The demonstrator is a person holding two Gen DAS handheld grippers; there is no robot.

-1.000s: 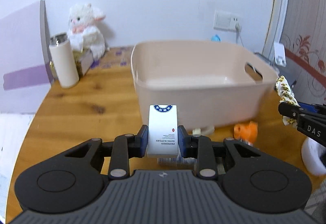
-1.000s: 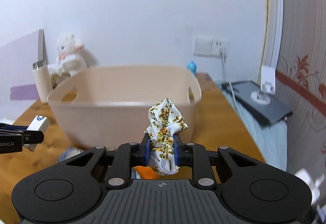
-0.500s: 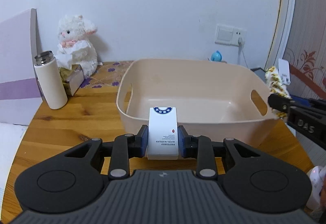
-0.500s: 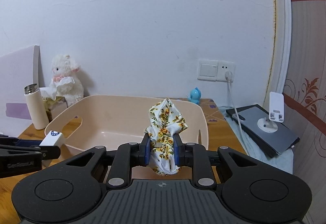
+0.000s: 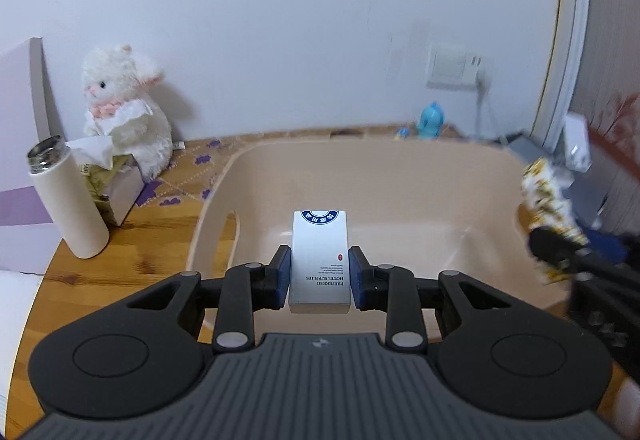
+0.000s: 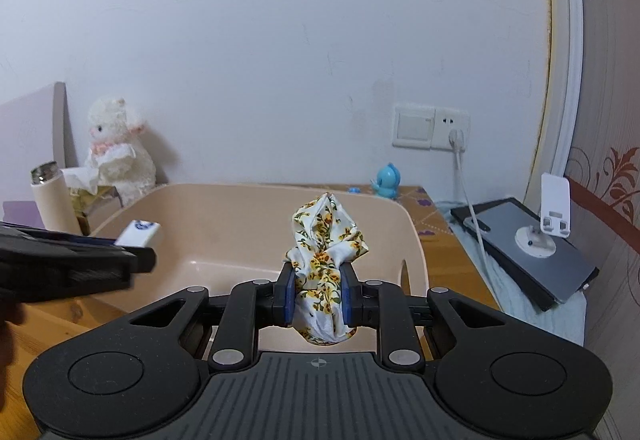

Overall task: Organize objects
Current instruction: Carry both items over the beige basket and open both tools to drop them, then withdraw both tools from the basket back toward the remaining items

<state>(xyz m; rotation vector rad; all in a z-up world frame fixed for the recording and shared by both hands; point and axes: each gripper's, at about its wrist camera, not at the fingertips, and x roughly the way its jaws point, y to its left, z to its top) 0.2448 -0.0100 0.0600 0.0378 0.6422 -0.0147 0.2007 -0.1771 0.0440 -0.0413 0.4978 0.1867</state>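
Note:
My left gripper (image 5: pixel 320 276) is shut on a small white box (image 5: pixel 320 260) with a blue round logo and holds it above the near rim of the beige plastic tub (image 5: pixel 400 176). My right gripper (image 6: pixel 316 292) is shut on a bunched white cloth with yellow flowers (image 6: pixel 324 252) and holds it over the tub (image 6: pixel 224 208) near its right side. The white box (image 6: pixel 140 232) also shows in the right wrist view, and the cloth (image 5: pixel 548 208) shows blurred at the right of the left wrist view. The tub looks empty inside.
A white plush lamb (image 5: pixel 124 108), a tissue box (image 5: pixel 116 184) and a white bottle (image 5: pixel 68 200) stand at the back left of the wooden table (image 5: pixel 132 240). A blue toy bird (image 6: pixel 386 180) stands behind the tub. A dark tablet (image 6: pixel 532 240) lies at the right.
Both grippers rose and moved forward with their loads: from low in front of the tub to above its rim. The tub's inside has come into view.

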